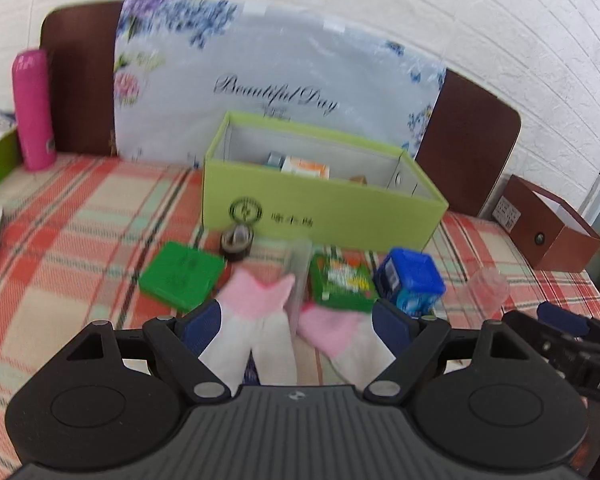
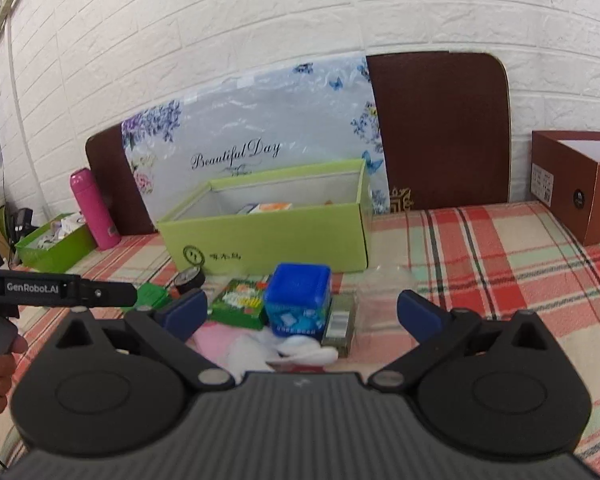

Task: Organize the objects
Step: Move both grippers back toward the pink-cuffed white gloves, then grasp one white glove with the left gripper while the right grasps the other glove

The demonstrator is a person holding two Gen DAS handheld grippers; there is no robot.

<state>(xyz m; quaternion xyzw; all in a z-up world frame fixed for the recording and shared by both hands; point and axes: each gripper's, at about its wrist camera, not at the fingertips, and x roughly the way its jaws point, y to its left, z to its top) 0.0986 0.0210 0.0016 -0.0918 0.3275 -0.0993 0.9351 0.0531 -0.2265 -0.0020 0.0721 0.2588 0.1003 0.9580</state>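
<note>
Both jaws stand wide and empty: the left gripper (image 1: pixel 296 312) frames the pink-and-white socks (image 1: pixel 260 300), lying between its jaws on the plaid bed (image 1: pixel 80 220). Between the right gripper (image 2: pixel 302 312) jaws sits the blue tub (image 2: pixel 298 300) (green box (image 2: pixel 268 236) beyond).

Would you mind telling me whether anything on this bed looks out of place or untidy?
Yes: the pink-and-white socks lie crumpled, and the green packet, blue tub, flat green case and tape roll are jumbled in front of the light green box rather than inside it.
</note>
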